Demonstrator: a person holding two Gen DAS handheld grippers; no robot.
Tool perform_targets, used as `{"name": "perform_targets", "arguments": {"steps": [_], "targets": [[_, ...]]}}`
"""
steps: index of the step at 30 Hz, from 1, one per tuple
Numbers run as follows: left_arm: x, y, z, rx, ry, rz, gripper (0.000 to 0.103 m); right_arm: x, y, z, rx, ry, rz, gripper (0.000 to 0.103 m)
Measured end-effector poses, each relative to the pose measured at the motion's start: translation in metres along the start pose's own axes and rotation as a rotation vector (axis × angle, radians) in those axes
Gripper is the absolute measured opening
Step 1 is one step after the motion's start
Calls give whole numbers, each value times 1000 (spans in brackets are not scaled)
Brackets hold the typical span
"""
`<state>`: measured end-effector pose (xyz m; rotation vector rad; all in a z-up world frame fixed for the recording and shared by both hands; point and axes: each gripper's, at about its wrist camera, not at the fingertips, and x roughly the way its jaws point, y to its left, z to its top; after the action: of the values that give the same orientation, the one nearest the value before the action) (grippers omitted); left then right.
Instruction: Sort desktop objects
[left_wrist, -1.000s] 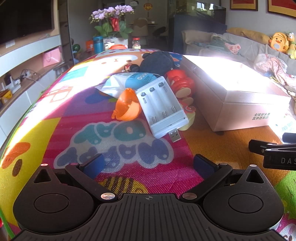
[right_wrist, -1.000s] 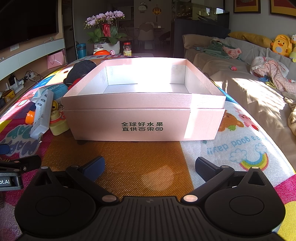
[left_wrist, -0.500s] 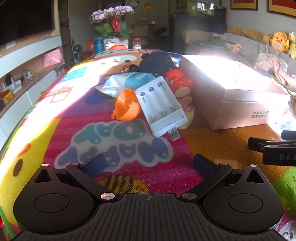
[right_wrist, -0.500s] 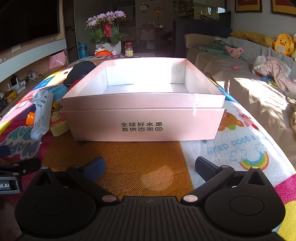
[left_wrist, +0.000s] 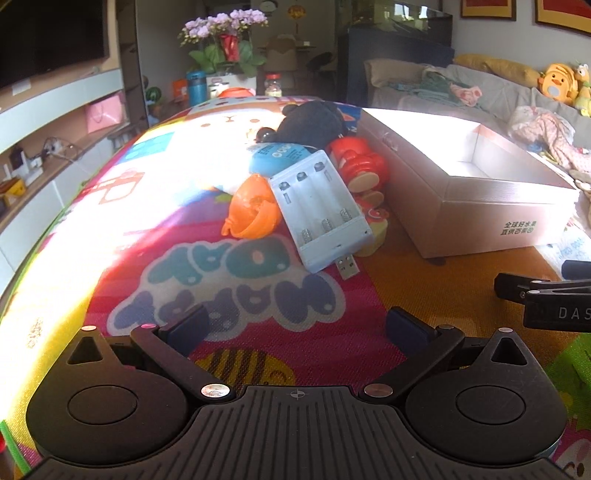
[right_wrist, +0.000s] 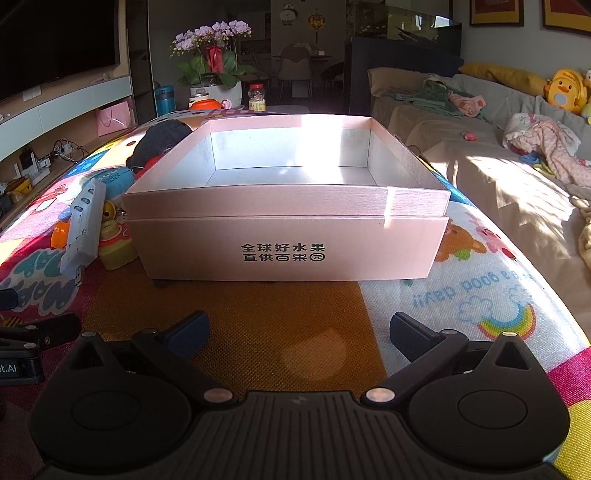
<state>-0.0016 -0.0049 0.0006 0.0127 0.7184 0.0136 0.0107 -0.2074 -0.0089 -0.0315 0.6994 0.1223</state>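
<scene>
A heap of objects lies on the colourful play mat: a white battery charger (left_wrist: 320, 210) with a USB plug, an orange plastic half-shell (left_wrist: 253, 213), a red toy (left_wrist: 360, 166), a blue-and-white packet (left_wrist: 275, 157) and a black cap (left_wrist: 312, 120). To the right of the heap stands an open pink box (left_wrist: 480, 206), empty inside. My left gripper (left_wrist: 295, 326) is open, a short way in front of the charger. My right gripper (right_wrist: 297, 330) is open and faces the pink box (right_wrist: 288, 243) front on. The charger (right_wrist: 84, 229) lies left of the box.
A yellow toy (right_wrist: 116, 245) sits against the box's left side. The right gripper's body (left_wrist: 546, 299) reaches in at the right edge of the left view. A sofa (right_wrist: 498, 173) with clothes and plush toys runs along the right. A flower pot (right_wrist: 212, 70) stands beyond the mat.
Both views have shifted only slightly; the heap and the box look a little nearer. Both grippers stay open and nothing on the mat has moved.
</scene>
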Motion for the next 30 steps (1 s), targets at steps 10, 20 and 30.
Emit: {"name": "perform_targets", "arguments": {"steps": [10,20,30], "targets": [[4,-4,4,-12,23,21,103,2,-1,1,-2,1,6,103],[-6,-9,12,47,-33,-74,103,0,-14,6,-51,62,92,103],[33,-11,59,105,-42,-81,103,-10,-11,2,-90,101,82,103]]}}
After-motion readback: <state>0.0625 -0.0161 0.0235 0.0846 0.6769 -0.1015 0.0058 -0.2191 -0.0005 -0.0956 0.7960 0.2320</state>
